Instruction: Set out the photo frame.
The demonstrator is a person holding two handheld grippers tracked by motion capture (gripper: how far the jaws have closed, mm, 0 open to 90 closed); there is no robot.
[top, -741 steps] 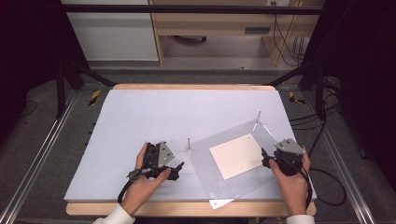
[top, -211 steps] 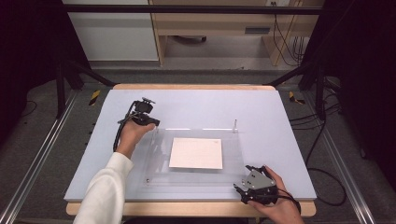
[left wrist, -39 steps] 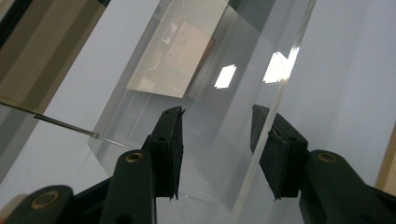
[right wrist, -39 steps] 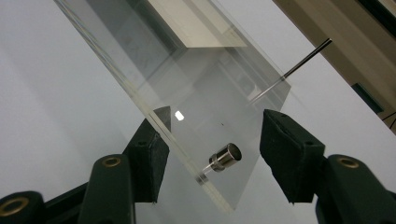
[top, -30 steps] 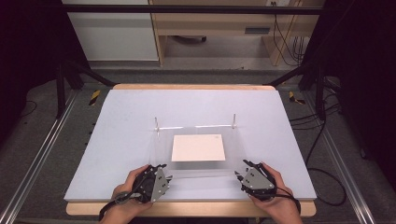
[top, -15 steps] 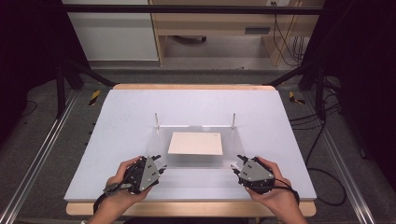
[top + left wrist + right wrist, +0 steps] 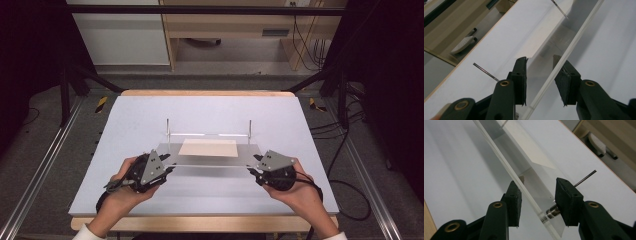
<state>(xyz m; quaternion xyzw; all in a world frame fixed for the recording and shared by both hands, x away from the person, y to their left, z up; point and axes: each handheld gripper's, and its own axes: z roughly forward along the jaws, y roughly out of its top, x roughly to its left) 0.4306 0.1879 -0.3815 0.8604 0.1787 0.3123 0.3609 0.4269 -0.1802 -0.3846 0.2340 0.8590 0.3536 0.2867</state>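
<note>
Work in hand: lifting the clear plate [image 7: 210, 162] by its near edge.

- Position: the plate sits mid-table [image 7: 200, 112]. Its near edge is off the surface with a shadow under it. Its far edge looks low, at or close to the tabletop.
- Left gripper [image 7: 169, 167]: you have it at the near-left corner and its jaws have just been closing in. In the left gripper view the plate's edge runs between them, close against one pad, with a gap showing at the other. I cannot tell whether it is truly pinching.
- Right gripper [image 7: 254, 167]: you have it at the near-right corner and its jaws have also just been closing. In the right gripper view one pad meets the plate's edge and the other meets the metal standoff [image 7: 552, 212], so it reads as clamped on the plate.
- Cream sheet [image 7: 208, 147]: lies flat on the plate, toward its far half.

Progress, as a judgement: the corners are taken and the lift has begun. The far edge has yet to leave the table, and the sheet could slide if you tilt more.

Count:
- Plate: one
- Sheet: one
- Grippers: two
- Pins: four, namely two upright at the far corners [image 7: 168, 129] and one beside each near corner [image 7: 585, 178]
</note>
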